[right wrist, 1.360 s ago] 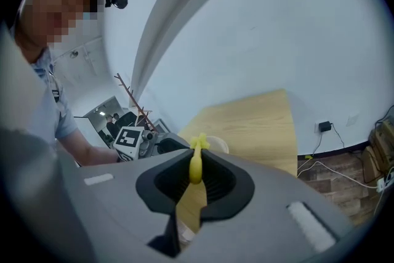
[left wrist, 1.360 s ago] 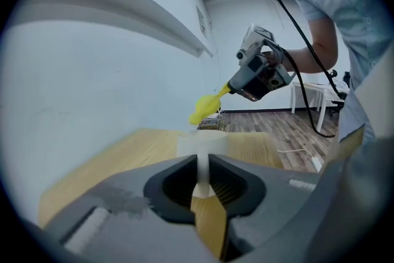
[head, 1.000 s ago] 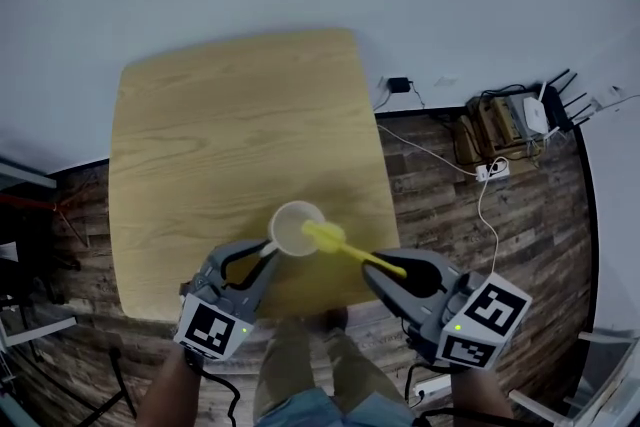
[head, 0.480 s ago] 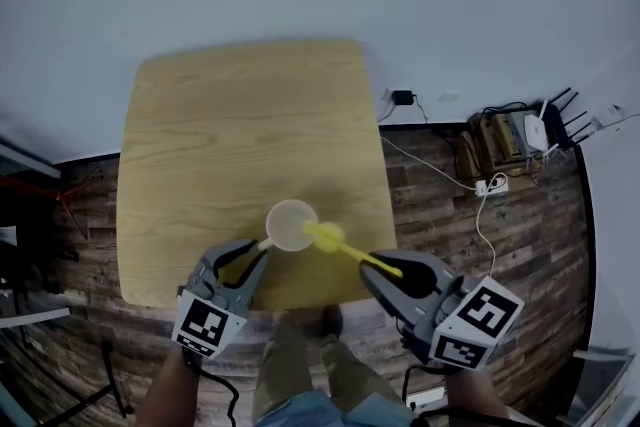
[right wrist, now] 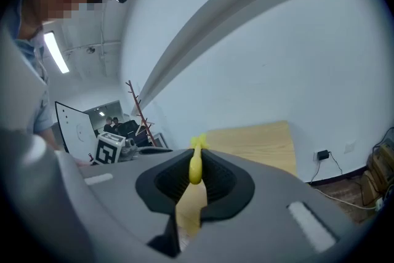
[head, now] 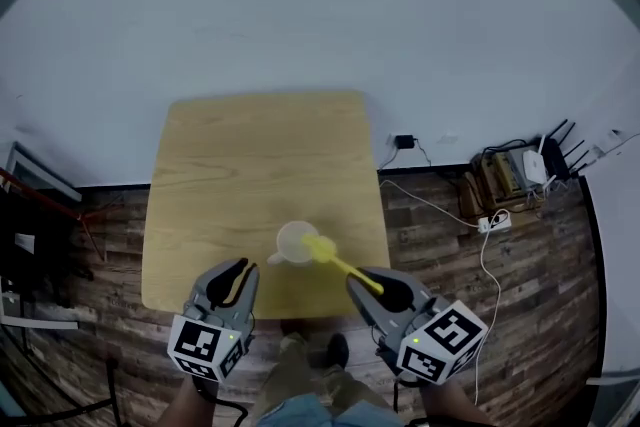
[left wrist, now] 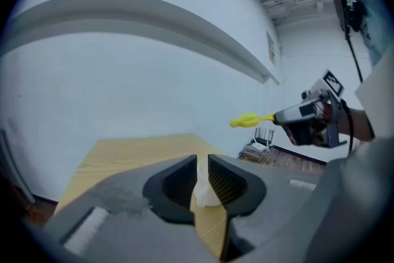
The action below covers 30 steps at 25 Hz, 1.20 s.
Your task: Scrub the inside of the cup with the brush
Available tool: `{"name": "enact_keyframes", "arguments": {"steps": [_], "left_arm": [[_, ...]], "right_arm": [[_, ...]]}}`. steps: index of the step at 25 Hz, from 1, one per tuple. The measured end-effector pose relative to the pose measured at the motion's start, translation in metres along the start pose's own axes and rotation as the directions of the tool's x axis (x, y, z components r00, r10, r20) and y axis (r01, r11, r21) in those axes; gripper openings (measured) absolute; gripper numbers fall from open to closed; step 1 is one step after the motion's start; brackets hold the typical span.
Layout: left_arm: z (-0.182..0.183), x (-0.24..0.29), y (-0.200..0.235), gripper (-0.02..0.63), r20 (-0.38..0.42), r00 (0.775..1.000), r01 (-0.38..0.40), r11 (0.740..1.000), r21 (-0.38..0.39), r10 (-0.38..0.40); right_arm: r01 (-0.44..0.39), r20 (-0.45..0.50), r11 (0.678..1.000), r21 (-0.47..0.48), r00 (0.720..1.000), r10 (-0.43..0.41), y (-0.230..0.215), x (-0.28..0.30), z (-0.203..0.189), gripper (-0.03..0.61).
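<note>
A white cup [head: 296, 242] is over the near part of the wooden table [head: 220, 165]. My left gripper [head: 245, 270] reaches it from the lower left. In the left gripper view the jaws [left wrist: 202, 163] stand narrow with the cup's white handle [left wrist: 202, 191] pinched between them. My right gripper [head: 368, 281] is shut on the thin handle of a yellow brush [head: 335, 258]. The brush head lies over the cup's right rim in the head view. In the left gripper view the brush [left wrist: 246, 121] hangs in the air up and right of the cup. The right gripper view shows the brush [right wrist: 195, 166] between shut jaws [right wrist: 196, 160].
Right of the table, on the plank floor, lie cables, a power strip [head: 492, 223], cardboard boxes [head: 495, 170] and a router [head: 545, 160]. Dark equipment stands at the left edge [head: 20, 245]. The person's shoes [head: 320, 350] are at the table's near edge. A coat rack [right wrist: 136, 109] stands far left.
The head view has pulled back and the table looks smaller. Both grippers have risen and drawn toward the table's near edge, the cup and brush staying with them.
</note>
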<state>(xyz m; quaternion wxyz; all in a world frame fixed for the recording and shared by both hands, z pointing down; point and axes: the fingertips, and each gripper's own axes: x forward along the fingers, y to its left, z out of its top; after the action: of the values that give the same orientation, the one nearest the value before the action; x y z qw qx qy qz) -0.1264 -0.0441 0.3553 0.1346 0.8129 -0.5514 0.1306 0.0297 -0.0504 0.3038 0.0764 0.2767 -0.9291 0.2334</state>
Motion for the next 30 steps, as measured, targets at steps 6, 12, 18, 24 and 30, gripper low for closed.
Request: {"name": "enact_keyframes", "arguments": {"steps": [6, 12, 18, 24, 30], "left_arm": [[0.071, -0.031, -0.013, 0.019, 0.144, 0.982, -0.112, 0.992, -0.058, 0.119], [0.102, -0.040, -0.033, 0.019, 0.219, 0.961, -0.156, 0.984, -0.086, 0.171], [0.113, -0.043, -0.035, 0.019, 0.249, 0.945, -0.201, 0.977, -0.077, 0.214], [0.120, -0.043, -0.033, 0.019, 0.262, 0.935, -0.226, 0.971, -0.072, 0.237], [0.119, -0.044, -0.029, 0.020, 0.264, 0.935, -0.226, 0.971, -0.078, 0.239]], "right_arm": [[0.042, 0.064, 0.994, -0.105, 0.997, -0.035, 0.023, 0.002, 0.014, 0.040], [0.084, 0.091, 0.974, -0.212, 0.994, -0.066, 0.035, 0.003, 0.031, 0.040], [0.083, 0.096, 0.962, -0.261, 0.994, -0.060, 0.043, 0.012, 0.039, 0.038], [0.070, 0.100, 0.958, -0.277, 0.994, -0.044, 0.044, 0.017, 0.046, 0.038], [0.066, 0.095, 0.956, -0.287, 0.995, -0.040, 0.046, 0.023, 0.047, 0.038]]}}
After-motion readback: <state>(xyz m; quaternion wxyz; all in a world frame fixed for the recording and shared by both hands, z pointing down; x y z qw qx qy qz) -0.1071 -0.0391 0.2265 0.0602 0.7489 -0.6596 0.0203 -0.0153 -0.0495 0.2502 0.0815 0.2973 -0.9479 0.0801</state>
